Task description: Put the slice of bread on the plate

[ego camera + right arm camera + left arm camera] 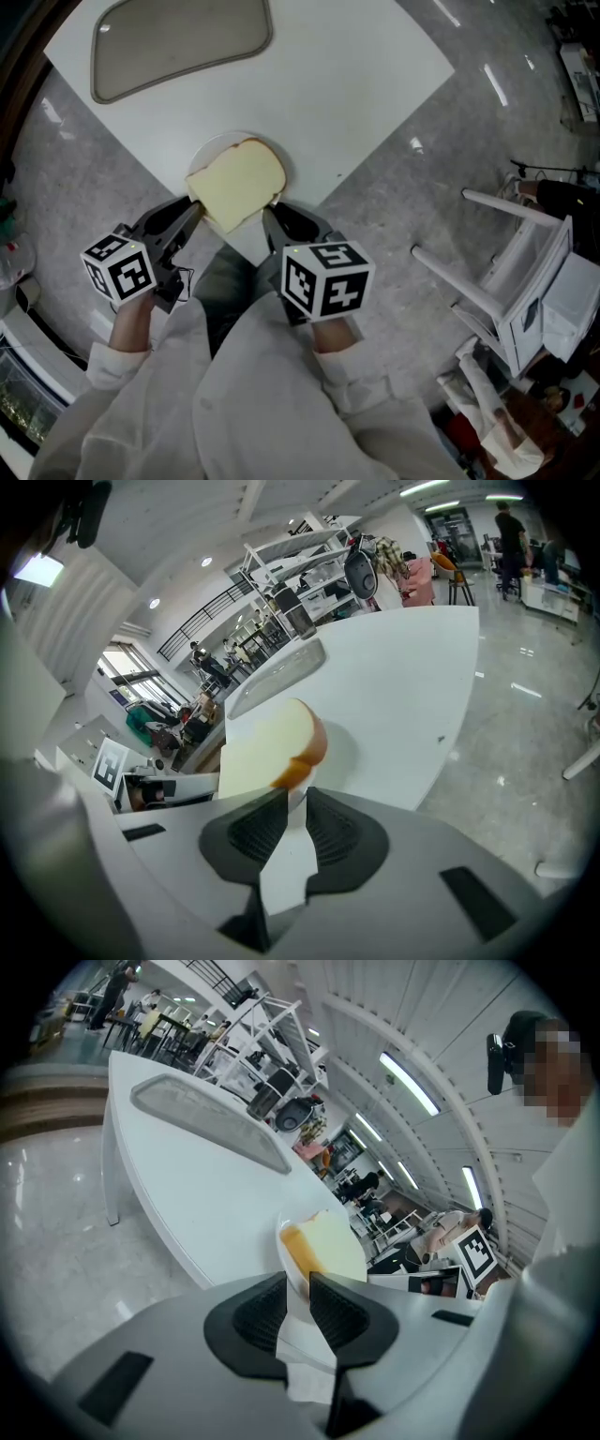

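A pale slice of bread [239,183] with a brown crust lies on a small white plate [217,148] at the near corner of the white table [356,84]. The slice hangs over the plate's near side. My left gripper [194,211] is at the plate's left edge and my right gripper [270,214] at its right edge. In the left gripper view the jaws [298,1302] stand narrow, with the plate's white rim [283,1239] running between them and the bread [330,1241] just beyond. In the right gripper view the jaws [296,817] likewise pinch the white rim below the bread [267,747].
A grey tray [178,42] lies at the table's far left. Grey polished floor surrounds the table corner. A white chair frame [506,281] and clutter stand to the right. My white sleeves fill the bottom of the head view.
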Demonstrator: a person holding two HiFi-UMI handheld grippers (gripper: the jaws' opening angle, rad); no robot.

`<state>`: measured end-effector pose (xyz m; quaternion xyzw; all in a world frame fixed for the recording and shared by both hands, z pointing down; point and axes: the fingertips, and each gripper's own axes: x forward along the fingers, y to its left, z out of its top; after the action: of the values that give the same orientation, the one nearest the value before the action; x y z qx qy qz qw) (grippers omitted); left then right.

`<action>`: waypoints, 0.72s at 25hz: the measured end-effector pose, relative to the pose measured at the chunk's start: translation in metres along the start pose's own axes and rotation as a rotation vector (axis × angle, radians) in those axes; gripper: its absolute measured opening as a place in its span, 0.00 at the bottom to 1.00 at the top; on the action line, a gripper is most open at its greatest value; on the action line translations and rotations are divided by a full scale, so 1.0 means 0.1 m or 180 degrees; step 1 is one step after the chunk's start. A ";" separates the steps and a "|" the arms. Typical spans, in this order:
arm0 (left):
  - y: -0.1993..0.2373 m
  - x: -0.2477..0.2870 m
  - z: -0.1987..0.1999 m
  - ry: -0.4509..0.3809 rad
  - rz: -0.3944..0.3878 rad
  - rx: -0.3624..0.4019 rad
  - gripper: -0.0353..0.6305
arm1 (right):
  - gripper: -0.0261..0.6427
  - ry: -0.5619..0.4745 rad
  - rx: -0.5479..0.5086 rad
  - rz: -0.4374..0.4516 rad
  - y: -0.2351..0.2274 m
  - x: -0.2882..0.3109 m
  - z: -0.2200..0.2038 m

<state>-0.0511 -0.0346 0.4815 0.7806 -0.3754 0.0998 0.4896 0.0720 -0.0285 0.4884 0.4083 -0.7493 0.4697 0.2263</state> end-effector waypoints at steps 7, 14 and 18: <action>-0.08 -0.06 0.06 -0.0100 0.0023 0.0013 0.17 | 0.14 -0.0004 -0.0081 0.0052 0.05 -0.06 0.06; -0.10 -0.03 0.13 -0.0235 0.0087 -0.0020 0.17 | 0.14 -0.0015 -0.0160 0.0124 0.04 -0.08 0.17; -0.10 -0.01 0.17 -0.0262 0.0098 -0.0048 0.17 | 0.14 0.0002 -0.0207 0.0141 0.01 -0.06 0.25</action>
<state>-0.0482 -0.0459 0.4660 0.7744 -0.4080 0.0723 0.4781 0.0753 -0.0483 0.4721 0.3839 -0.7729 0.4502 0.2292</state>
